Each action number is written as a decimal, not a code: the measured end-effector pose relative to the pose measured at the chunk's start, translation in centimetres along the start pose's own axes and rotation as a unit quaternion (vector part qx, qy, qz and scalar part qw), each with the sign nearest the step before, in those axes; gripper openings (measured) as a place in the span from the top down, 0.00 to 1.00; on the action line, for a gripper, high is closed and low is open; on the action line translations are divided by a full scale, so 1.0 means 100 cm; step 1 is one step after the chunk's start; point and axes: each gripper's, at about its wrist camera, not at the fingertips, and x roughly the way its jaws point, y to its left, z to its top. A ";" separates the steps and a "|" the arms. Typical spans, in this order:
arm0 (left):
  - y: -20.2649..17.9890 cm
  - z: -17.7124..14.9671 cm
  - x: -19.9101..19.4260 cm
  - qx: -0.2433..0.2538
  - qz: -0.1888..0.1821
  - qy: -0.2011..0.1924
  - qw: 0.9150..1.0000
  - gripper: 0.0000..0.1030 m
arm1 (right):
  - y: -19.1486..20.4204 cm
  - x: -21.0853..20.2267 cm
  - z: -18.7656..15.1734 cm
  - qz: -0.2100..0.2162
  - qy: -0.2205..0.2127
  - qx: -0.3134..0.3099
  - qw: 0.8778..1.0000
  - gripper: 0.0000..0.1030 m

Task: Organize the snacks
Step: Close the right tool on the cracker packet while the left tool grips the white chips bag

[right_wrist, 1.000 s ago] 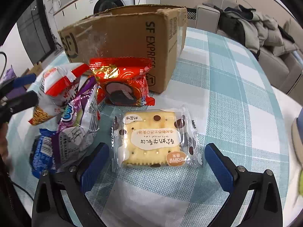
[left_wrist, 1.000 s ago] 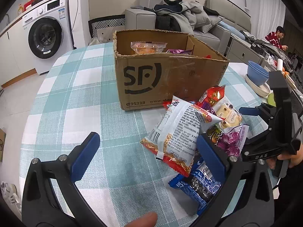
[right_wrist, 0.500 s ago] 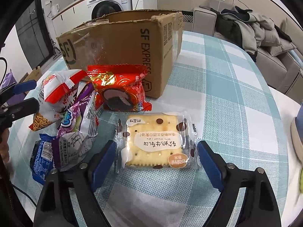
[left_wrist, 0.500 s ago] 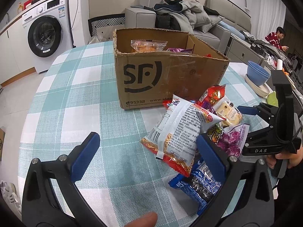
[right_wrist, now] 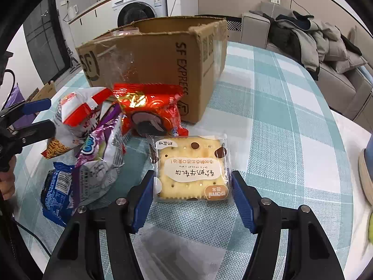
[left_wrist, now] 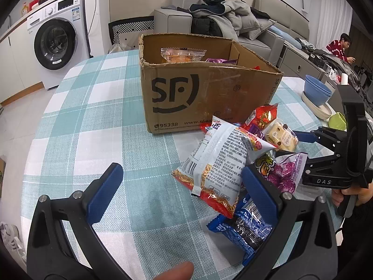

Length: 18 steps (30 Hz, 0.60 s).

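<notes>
A clear packet with a square cracker (right_wrist: 191, 168) lies flat on the checked tablecloth between the blue pads of my right gripper (right_wrist: 192, 198). The jaws are closing, and the pads stand at the wrapper's side edges without squeezing it. Left of it is a pile of snacks: a red packet (right_wrist: 149, 109), a purple bag (right_wrist: 100, 149), a white and red noodle bag (left_wrist: 221, 163) and a blue packet (left_wrist: 242, 231). Behind them stands an open cardboard box (left_wrist: 209, 98) with a few snacks inside. My left gripper (left_wrist: 181, 193) hangs open over the cloth, its right finger beside the noodle bag.
Blue bowls (left_wrist: 317, 91) on a white plate and a green cup (left_wrist: 338, 121) stand at the table's right edge. A washing machine (left_wrist: 56, 42), a sofa heaped with clothes (left_wrist: 228, 21) and a seated person (left_wrist: 338, 46) lie beyond the table.
My right gripper's jaws have drawn in from wide apart to the cracker packet's edges and moved slightly forward around it. My left gripper has kept still.
</notes>
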 end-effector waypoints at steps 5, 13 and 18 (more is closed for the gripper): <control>0.002 -0.001 0.003 -0.006 -0.007 0.005 1.000 0.01 | -0.003 -0.014 0.000 0.004 -0.015 0.002 1.000 0.37; 0.000 0.002 0.008 -0.001 -0.020 0.012 1.000 0.01 | -0.014 -0.031 0.000 -0.006 -0.030 0.017 0.999 0.37; -0.003 0.008 0.020 0.006 -0.038 0.028 0.999 0.02 | -0.018 -0.041 -0.001 -0.009 -0.038 0.021 0.999 0.37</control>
